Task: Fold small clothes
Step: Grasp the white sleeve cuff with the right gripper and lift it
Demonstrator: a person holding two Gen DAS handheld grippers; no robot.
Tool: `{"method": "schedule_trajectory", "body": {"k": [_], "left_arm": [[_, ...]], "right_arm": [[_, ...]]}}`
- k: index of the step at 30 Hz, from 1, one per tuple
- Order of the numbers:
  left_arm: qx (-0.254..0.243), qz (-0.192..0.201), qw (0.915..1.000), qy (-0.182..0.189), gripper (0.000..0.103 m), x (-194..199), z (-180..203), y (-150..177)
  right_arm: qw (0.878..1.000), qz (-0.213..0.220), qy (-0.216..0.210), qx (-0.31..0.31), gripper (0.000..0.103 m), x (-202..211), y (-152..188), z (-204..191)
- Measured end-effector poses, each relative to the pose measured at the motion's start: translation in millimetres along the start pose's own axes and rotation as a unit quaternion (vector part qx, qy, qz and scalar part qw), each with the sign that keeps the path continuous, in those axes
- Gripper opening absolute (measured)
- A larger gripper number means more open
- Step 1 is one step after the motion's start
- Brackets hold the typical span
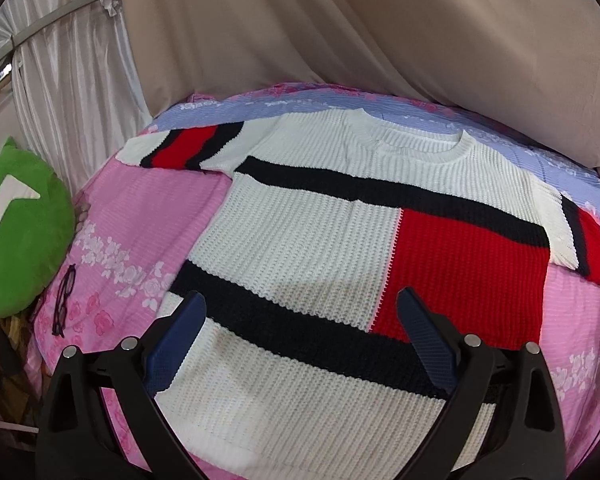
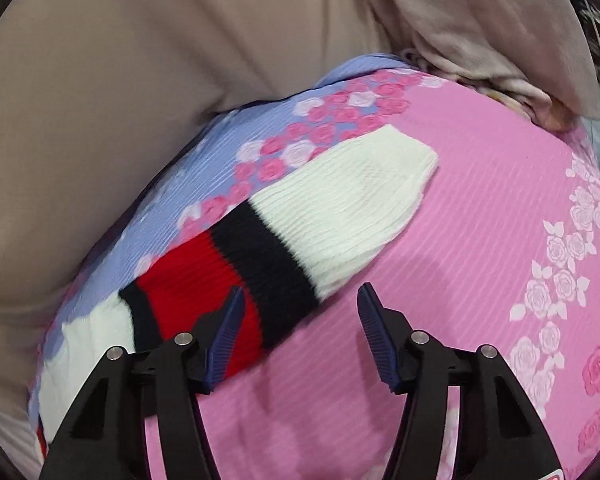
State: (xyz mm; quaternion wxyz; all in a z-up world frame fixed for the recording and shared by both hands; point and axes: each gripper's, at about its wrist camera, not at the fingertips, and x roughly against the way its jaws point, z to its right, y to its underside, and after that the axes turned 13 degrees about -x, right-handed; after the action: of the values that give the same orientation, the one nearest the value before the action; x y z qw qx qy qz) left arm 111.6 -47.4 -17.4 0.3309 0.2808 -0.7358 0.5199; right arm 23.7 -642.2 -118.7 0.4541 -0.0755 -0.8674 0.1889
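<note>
Left wrist cam, far left: I see a green cushion point(image 1: 20, 232) at the bed's edge, then a pair of dark-framed glasses point(image 1: 64, 300) lying on the pink floral bedsheet point(image 1: 140, 216), just beside the cushion and apart from the garment. Next over, the knit sweater point(image 1: 312, 248) is spread flat, front up, neckline at the far side, hem toward me; white with black bands and a red block on its right half. Its left sleeve point(image 1: 180, 148) lies stretched out to the side, flat on the sheet. My left gripper point(image 1: 304, 320) hovers over the lower part of the sweater, jaws spread wide, blue fingers point(image 1: 180, 344) holding nothing; whether the tips touch the knit I can't tell. Beige drapes point(image 1: 340, 32) hang behind the bed. Right wrist cam, frame slightly blurred: the sweater's right sleeve point(image 2: 284, 240) runs diagonally from lower left to upper right, white cuff outermost, lying across the blue and pink parts of the sheet. My right gripper point(image 2: 300, 312) is released too, jaws apart, nothing between them; the left finger overlaps the red stripe of the sleeve, the right finger sits over bare pink sheet. Contact with the fabric not resolvable.
</note>
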Motion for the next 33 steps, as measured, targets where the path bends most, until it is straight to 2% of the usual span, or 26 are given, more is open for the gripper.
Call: {"method": "schedule_trajectory", "body": {"k": [3, 6, 8, 9, 10, 12, 14, 16, 18, 21, 23, 25, 27, 28, 30, 32, 33], "left_arm": [[-0.003, -0.007, 0.9999, 0.008, 0.094, -3, 8, 2], [-0.002, -0.012, 0.9998, 0.015, 0.094, -7, 12, 1], [0.001, -0.012, 0.9998, 0.016, 0.094, -9, 11, -1], [0.002, -0.011, 0.9998, 0.016, 0.094, -10, 10, -2], [0.004, -0.009, 0.9999, 0.014, 0.094, -10, 8, -3], [0.010, -0.005, 0.9999, 0.012, 0.094, -11, 3, -7], [0.021, 0.000, 0.9997, 0.013, 0.094, -13, -6, -11], [0.034, 0.000, 0.9993, 0.019, 0.094, -15, -15, -16], [0.050, 0.002, 0.9983, 0.029, 0.094, -19, -25, -22], [0.076, 0.017, 0.9956, 0.051, 0.094, -23, -42, -32], [0.092, 0.026, 0.9927, 0.073, 0.097, -30, -53, -43], [0.104, 0.033, 0.9889, 0.101, 0.098, -40, -59, -55], [0.111, 0.034, 0.9850, 0.128, 0.098, -56, -60, -66], [0.113, 0.025, 0.9830, 0.142, 0.098, -69, -57, -73], [0.117, 0.010, 0.9812, 0.153, 0.098, -92, -51, -83], [0.127, -0.011, 0.9794, 0.157, 0.098, -121, -42, -92], [0.134, -0.026, 0.9786, 0.153, 0.098, -135, -38, -96]], "right_arm": [[1.000, 0.003, 0.013, -0.025, 0.054, -20, -17, 13], [1.000, 0.009, 0.014, -0.021, 0.044, -33, -22, 14], [1.000, 0.009, 0.013, -0.015, 0.027, -37, -25, 9], [1.000, 0.005, 0.005, -0.018, 0.011, -39, -27, 7], [1.000, 0.004, -0.006, -0.024, 0.007, -38, -30, 3], [0.999, 0.014, -0.043, -0.019, 0.006, -25, -32, -15], [0.994, 0.034, -0.099, 0.034, 0.006, 5, -25, -61], [0.980, 0.036, -0.169, 0.099, 0.006, 40, -4, -120], [0.956, 0.022, -0.237, 0.169, 0.006, 72, 35, -180], [0.912, -0.041, -0.318, 0.254, 0.007, 97, 122, -253], [0.885, -0.101, -0.347, 0.292, 0.011, 92, 192, -281], [0.873, -0.119, -0.330, 0.339, 0.024, 81, 243, -290], [0.876, -0.115, -0.305, 0.356, 0.024, 72, 271, -280], [0.883, -0.120, -0.292, 0.348, 0.024, 66, 275, -269], [0.904, -0.116, -0.256, 0.322, 0.026, 60, 267, -241], [0.927, -0.089, -0.199, 0.306, 0.032, 56, 251, -212], [0.935, -0.071, -0.166, 0.306, 0.040, 53, 243, -203]]}}
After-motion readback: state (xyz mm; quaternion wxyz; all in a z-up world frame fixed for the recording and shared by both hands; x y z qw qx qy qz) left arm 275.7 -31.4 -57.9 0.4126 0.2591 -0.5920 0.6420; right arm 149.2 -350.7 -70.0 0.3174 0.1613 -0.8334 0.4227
